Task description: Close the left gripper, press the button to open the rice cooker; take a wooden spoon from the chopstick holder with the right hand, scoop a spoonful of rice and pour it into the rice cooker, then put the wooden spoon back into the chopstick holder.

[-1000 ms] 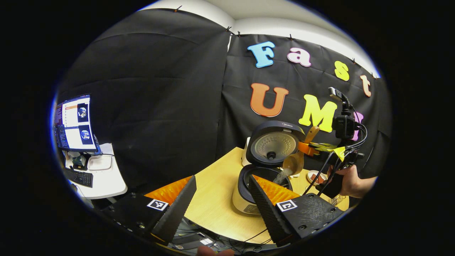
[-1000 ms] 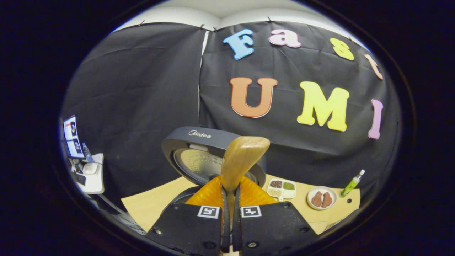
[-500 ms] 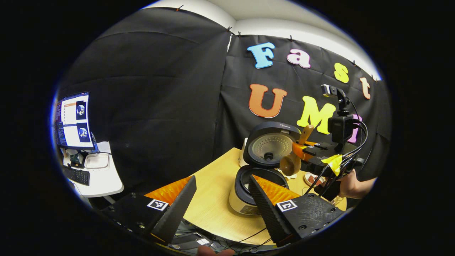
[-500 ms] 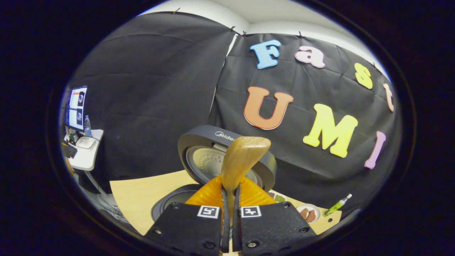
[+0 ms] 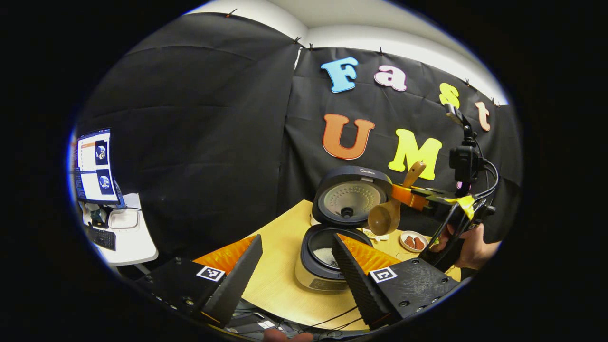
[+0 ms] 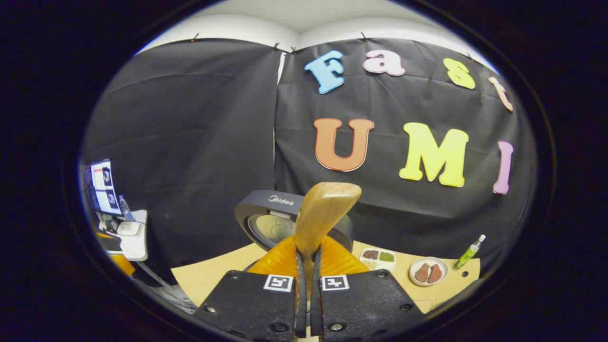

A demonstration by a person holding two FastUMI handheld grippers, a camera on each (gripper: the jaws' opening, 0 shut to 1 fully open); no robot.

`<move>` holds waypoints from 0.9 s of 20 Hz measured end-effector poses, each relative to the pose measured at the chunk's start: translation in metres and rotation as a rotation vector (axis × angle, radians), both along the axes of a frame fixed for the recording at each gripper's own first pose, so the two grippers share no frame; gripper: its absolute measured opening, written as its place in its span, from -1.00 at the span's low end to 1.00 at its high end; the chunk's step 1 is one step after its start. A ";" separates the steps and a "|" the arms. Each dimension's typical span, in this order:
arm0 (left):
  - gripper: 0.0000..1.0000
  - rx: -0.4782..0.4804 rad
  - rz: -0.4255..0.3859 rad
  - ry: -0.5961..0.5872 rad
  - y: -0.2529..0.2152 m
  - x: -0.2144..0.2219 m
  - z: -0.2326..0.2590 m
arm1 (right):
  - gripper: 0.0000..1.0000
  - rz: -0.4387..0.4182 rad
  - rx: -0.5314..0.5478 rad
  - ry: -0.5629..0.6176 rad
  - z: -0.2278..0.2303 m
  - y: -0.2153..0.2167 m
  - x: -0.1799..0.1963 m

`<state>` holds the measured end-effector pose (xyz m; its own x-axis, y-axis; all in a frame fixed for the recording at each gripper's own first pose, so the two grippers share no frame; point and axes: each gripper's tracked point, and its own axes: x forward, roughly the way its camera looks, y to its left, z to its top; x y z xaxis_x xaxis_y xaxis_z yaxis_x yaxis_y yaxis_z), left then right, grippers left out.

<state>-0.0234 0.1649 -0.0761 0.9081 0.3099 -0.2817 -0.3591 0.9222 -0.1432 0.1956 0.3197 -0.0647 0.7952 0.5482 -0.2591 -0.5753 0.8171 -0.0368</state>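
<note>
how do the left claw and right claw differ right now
The left claw is open, its fingers spread wide with nothing between them; the right claw is shut on the wooden spoon handle. The left claw hangs low beside the open rice cooker; the right claw holds the spoon's bowl above the cooker's right side, in front of the raised lid. Both sit over the same table.

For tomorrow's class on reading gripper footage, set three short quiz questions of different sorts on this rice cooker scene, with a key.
1. True or false: the rice cooker lid is shut.
2. Which gripper grips the wooden spoon: A left gripper, B right gripper?
3. Fill in: the white grains in the cooker's pot are ____.

Key: 1 false, the lid stands open. 2 B, both fingers press its handle. 3 rice.
</note>
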 end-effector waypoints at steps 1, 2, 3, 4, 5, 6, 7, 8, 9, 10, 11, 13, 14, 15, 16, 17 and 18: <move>0.90 0.006 -0.006 0.000 -0.005 0.004 0.002 | -0.82 -0.006 0.024 0.006 0.006 -0.008 0.000; 0.90 0.012 -0.013 0.000 -0.010 0.007 0.003 | -0.89 -0.014 0.043 0.011 0.012 -0.017 0.000; 0.90 0.018 -0.021 0.002 -0.016 0.012 0.004 | -0.82 -0.022 0.066 0.019 0.017 -0.026 -0.001; 0.90 0.024 -0.029 0.004 -0.021 0.016 0.006 | -0.82 -0.031 0.091 0.029 0.024 -0.036 0.000; 0.90 0.030 -0.034 0.002 -0.027 0.021 0.008 | -0.82 -0.044 0.114 0.039 0.028 -0.049 0.000; 0.90 0.033 -0.040 -0.003 -0.032 0.027 0.010 | -0.83 -0.061 0.134 0.045 0.033 -0.064 0.003; 0.90 0.035 -0.043 -0.012 -0.038 0.033 0.013 | -0.83 -0.081 0.151 0.046 0.038 -0.080 0.006; 0.90 0.032 -0.048 -0.026 -0.044 0.039 0.017 | -0.83 -0.104 0.160 0.048 0.042 -0.098 0.010; 0.90 0.028 -0.056 -0.043 -0.052 0.047 0.021 | -0.83 -0.132 0.167 0.046 0.045 -0.120 0.015; 0.90 0.028 -0.067 -0.055 -0.060 0.054 0.024 | -0.83 -0.165 0.171 0.041 0.048 -0.142 0.019; 0.90 0.033 -0.081 -0.067 -0.067 0.061 0.027 | -0.83 -0.199 0.171 0.035 0.049 -0.165 0.021; 0.90 0.049 -0.112 -0.086 -0.084 0.072 0.031 | -0.82 -0.269 0.165 0.025 0.049 -0.213 0.027; 0.90 0.052 -0.126 -0.093 -0.091 0.076 0.031 | -0.82 -0.304 0.162 0.021 0.049 -0.238 0.029; 0.90 0.052 -0.139 -0.098 -0.099 0.081 0.031 | -0.82 -0.342 0.158 0.019 0.047 -0.262 0.030; 0.90 0.050 -0.153 -0.102 -0.108 0.087 0.031 | -0.82 -0.381 0.155 0.021 0.044 -0.287 0.030; 0.90 0.045 -0.167 -0.099 -0.116 0.093 0.031 | -0.82 -0.420 0.155 0.025 0.040 -0.312 0.029; 0.90 0.041 -0.179 -0.095 -0.123 0.097 0.029 | -0.82 -0.457 0.155 0.033 0.035 -0.336 0.029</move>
